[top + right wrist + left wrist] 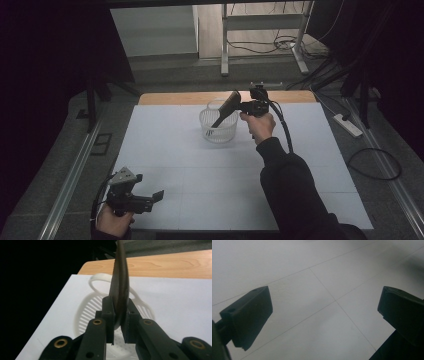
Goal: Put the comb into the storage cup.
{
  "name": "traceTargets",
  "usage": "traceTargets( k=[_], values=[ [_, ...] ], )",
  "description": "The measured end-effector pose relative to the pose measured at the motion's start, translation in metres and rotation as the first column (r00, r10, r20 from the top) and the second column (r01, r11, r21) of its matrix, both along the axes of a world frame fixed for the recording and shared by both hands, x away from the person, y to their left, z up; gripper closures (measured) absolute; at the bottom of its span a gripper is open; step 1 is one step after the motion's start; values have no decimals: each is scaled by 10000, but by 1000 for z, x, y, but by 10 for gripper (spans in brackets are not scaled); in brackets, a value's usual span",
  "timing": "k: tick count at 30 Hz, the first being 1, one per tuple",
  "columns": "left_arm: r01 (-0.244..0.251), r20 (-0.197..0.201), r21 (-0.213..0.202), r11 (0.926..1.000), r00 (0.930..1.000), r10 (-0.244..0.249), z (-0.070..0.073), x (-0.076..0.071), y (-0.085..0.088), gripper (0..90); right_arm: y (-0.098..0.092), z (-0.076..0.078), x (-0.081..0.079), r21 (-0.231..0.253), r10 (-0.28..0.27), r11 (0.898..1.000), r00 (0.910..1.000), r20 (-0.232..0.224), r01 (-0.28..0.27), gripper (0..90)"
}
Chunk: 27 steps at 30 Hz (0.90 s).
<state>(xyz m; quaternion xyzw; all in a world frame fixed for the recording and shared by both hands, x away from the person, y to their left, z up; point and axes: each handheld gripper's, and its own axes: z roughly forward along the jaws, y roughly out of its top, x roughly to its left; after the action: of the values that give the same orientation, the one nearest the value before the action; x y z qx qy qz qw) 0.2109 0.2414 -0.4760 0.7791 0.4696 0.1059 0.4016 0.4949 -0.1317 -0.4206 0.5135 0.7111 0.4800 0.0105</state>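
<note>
A white slotted basket (218,131) stands at the far middle of the white table cover. My right gripper (241,106) hovers just to its right, above the rim, shut on a dark brown flat utensil (227,107) like a spatula. The utensil slants down to the left, its lower end inside the basket. In the right gripper view the utensil (120,277) stands edge-on, pinched between the jaws of my right gripper (118,315), with the basket (86,312) below it. My left gripper (159,196) rests low at the near left, open. In the left gripper view my left gripper (325,315) holds nothing.
A strip of wooden table edge (200,97) runs behind the white cover (200,180). A metal frame (262,22) and cables (280,45) stand on the floor beyond. A power strip (347,125) lies on the floor at the right.
</note>
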Motion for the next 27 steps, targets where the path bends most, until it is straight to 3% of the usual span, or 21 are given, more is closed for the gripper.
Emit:
traceTargets(
  k=[7,11,27],
  values=[
    [-2,-17,-28,10000,10000,2,0,0,0,3,-7,-7,2,-384,-268,9989,9996,17,269,767],
    [61,-22,-53,10000,10000,-61,0,0,1,11,-6,-8,1,-888,-230,9957,9995,224,249,735],
    [38,-52,-153,9999,10000,-39,0,1,2,11,-12,-15,3,-1413,-452,9887,9985,311,492,661]
  ],
)
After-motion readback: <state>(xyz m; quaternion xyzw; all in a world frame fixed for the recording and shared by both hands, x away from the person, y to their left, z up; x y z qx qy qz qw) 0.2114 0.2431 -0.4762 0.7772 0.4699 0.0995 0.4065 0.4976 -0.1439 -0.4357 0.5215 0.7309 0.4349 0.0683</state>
